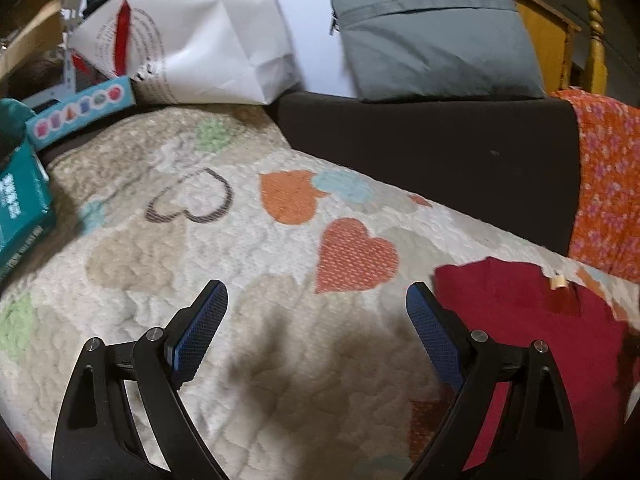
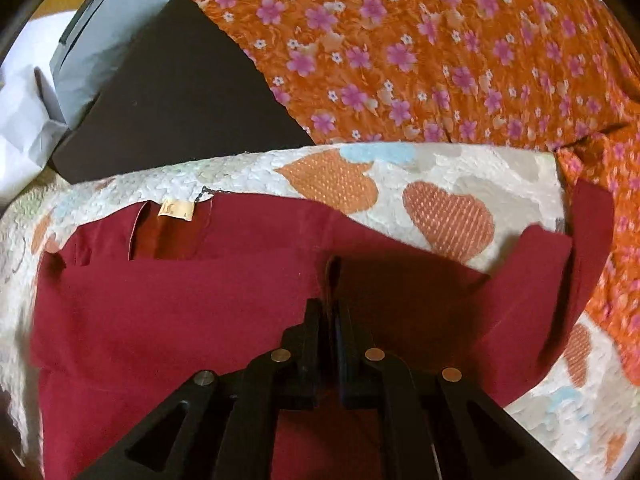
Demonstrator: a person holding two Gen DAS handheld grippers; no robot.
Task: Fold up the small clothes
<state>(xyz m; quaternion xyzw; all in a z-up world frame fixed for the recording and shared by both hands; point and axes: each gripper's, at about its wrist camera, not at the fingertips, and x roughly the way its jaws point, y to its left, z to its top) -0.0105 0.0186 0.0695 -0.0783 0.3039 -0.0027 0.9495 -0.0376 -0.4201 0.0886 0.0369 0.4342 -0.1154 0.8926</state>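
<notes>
Your right gripper [image 2: 329, 312] pinches a fold of the red shirt [image 2: 180, 312]. Your left gripper [image 1: 316, 308] hangs wide over the heart-patterned blanket [image 1: 240, 248]

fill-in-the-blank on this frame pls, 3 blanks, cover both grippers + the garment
1. The right gripper is shut on a fold of the ____ garment.
2. The left gripper has its jaws ____, with nothing between them.
3. The garment lies on a quilt patterned with ____.

Missing words: red; open; hearts
</notes>
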